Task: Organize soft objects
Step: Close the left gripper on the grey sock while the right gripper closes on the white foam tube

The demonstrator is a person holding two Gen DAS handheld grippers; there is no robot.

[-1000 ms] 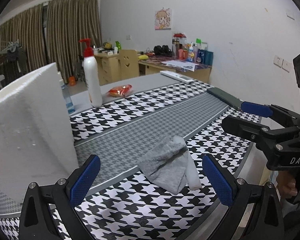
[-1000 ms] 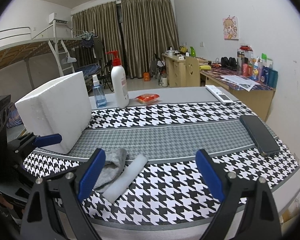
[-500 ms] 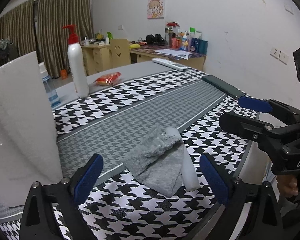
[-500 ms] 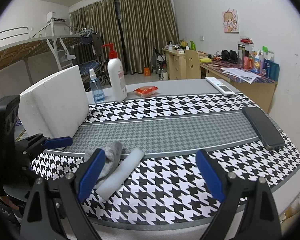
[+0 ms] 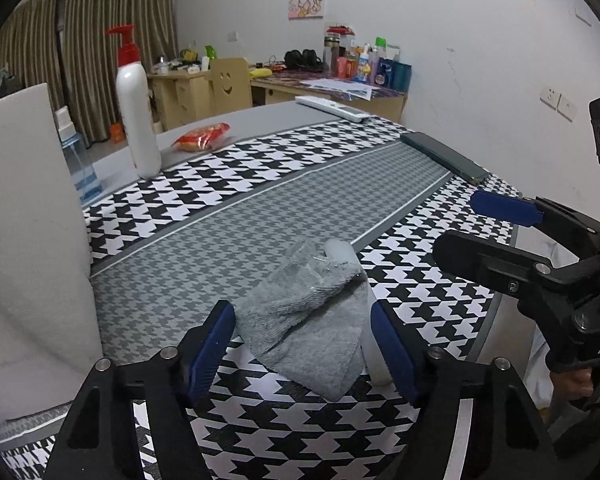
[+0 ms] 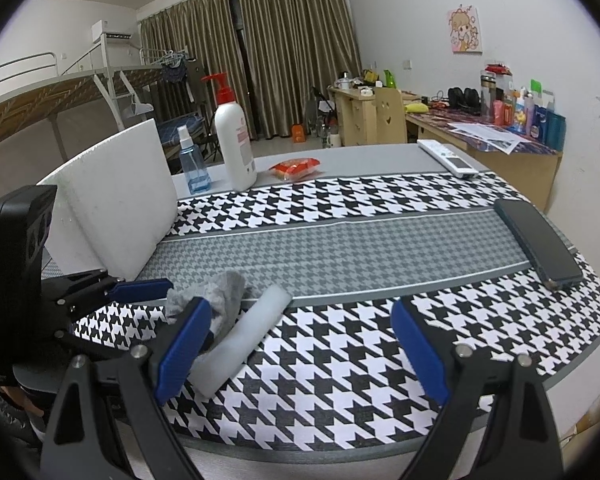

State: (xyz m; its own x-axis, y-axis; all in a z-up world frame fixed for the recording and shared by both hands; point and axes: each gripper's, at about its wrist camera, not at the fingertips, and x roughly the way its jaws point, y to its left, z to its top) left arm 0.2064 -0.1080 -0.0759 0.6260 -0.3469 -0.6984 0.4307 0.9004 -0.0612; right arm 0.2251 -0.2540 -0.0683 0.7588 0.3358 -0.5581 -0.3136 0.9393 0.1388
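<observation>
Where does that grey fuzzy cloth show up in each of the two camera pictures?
Left wrist view: grey cloth lies low in the centre, between the near blue pads.
Right wrist view: grey cloth sits lower left, partly behind a blue pad.
Shared landmark: the white foam roll beside it.

**Materials and Surface Finish**

Grey cloth: soft fleecy fabric, matt, with a fuzzy nap. White foam roll: smooth, matt, slightly translucent skin. Large foam block: white, matt, finely grained face. Table cover: woven houndstooth textile, flat and matt. Pump bottle: glossy white plastic body, red plastic pump. Spray bottle: clear blue-tinted plastic. Snack packet: shiny crinkled film. Phone: dark, smooth, semi-gloss casing. Remote control: white plastic. Left gripper: black matt frame, metal screw heads, ribbed blue pads. Right gripper: same finish.
</observation>
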